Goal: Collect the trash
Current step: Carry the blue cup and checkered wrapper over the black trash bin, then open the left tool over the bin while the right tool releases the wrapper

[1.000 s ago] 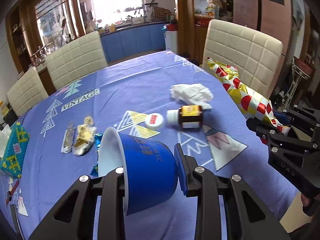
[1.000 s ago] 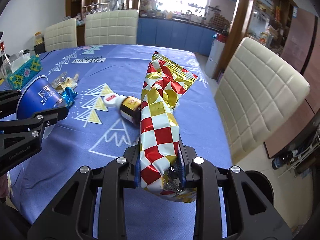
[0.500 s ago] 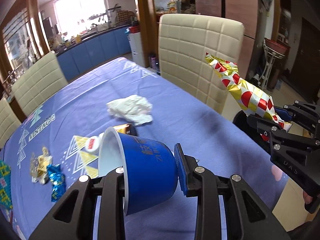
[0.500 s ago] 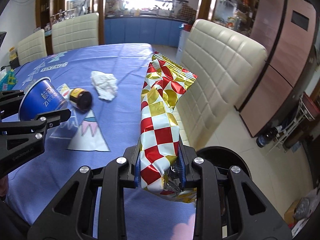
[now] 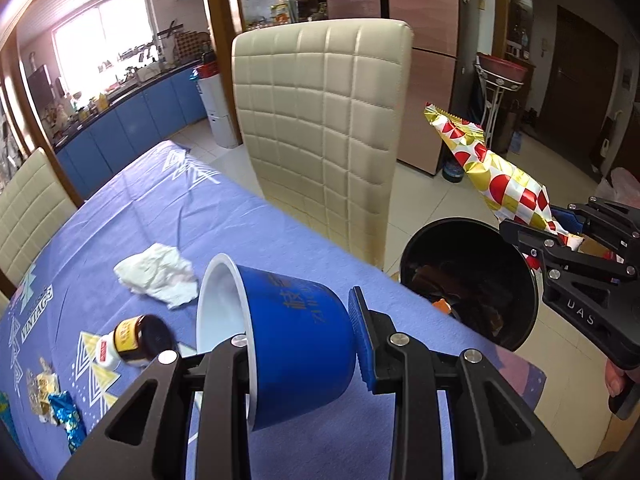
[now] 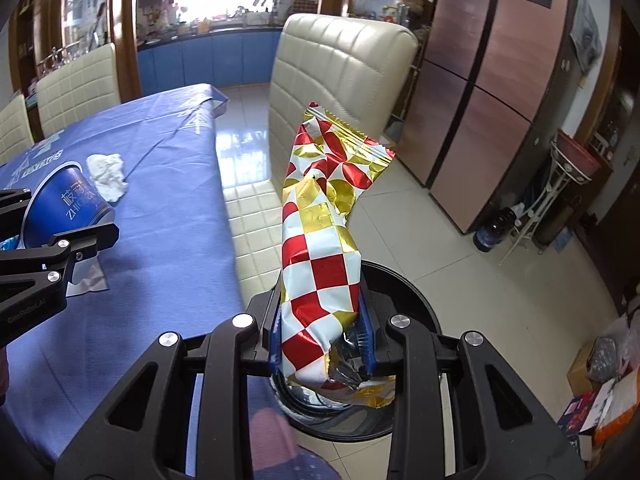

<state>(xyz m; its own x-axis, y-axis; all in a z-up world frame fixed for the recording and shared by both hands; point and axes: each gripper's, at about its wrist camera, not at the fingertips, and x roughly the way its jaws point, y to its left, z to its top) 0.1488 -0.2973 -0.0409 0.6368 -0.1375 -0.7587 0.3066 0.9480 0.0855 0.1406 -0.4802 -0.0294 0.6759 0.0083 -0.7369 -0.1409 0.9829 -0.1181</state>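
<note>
**Both grippers brought from table to bin, loads in hand**

A black round bin, absent from both views a second ago, is now seen on the tiled floor just beside the corner of the blue-clothed table, with a cream quilted chair behind it. Over the past second both grippers have been swung away from the middle of the table toward that bin, so the drop is judged to be close. Dark wrappers and an orange scrap are visible inside the bin.

The right gripper is held above the bin's rim and is closed tightly on the lower end of a long snack bag, checked in red, white and gold foil, which stands upright with its crimped top fanned out and its torn bottom crumpled below the pads.

The left gripper is kept over the table edge, short of the bin, and is clamped across a blue paper cup, tipped on its side with its white inside facing away.

Left on the cloth are a crumpled white tissue, a small brown bottle lying on its side, and foil candy wrappers near the far left edge.
</note>
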